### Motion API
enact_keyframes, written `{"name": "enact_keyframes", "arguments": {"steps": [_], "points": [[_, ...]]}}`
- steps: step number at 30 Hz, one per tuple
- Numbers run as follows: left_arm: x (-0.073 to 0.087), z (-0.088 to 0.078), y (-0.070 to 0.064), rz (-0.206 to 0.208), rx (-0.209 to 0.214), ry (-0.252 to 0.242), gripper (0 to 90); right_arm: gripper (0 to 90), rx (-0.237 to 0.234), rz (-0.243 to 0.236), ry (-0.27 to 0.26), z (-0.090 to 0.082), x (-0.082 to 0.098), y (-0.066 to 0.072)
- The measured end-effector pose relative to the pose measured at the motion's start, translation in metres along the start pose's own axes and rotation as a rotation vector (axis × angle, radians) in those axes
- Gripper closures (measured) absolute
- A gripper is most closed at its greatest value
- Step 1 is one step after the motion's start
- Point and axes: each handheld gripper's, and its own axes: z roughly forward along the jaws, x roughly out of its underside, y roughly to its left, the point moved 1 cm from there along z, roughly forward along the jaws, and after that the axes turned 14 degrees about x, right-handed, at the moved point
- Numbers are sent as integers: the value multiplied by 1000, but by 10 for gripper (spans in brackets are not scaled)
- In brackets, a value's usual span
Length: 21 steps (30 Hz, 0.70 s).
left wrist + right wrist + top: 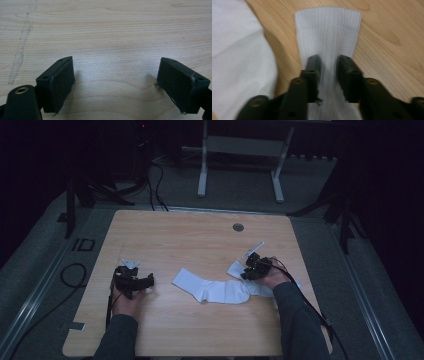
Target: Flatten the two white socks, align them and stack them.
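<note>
We have the right gripper (329, 75) low over the ribbed cuff of a white sock (328, 32), jaws narrowed to a small gap with a ridge of cloth between them; whether they've fully pinched it we cannot tell, but it looks placed to grab that end. A second sock (212, 287) lies flat at mid-table (200, 235), its toe overlapping the first, likely a pair waiting to be matched. Left gripper (116, 82) sits wide open, holding nothing, over bare wood at the left, probably parked clear.
</note>
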Motion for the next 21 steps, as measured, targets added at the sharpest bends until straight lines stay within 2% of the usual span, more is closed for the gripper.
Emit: {"name": "enact_keyframes", "arguments": {"steps": [4,21], "points": [[0,0,0,0,0,0,145,817,7,15,-8,-1,4,-2],[0,0,0,0,0,0,145,832,35,0,19,-8,7,-4]]}}
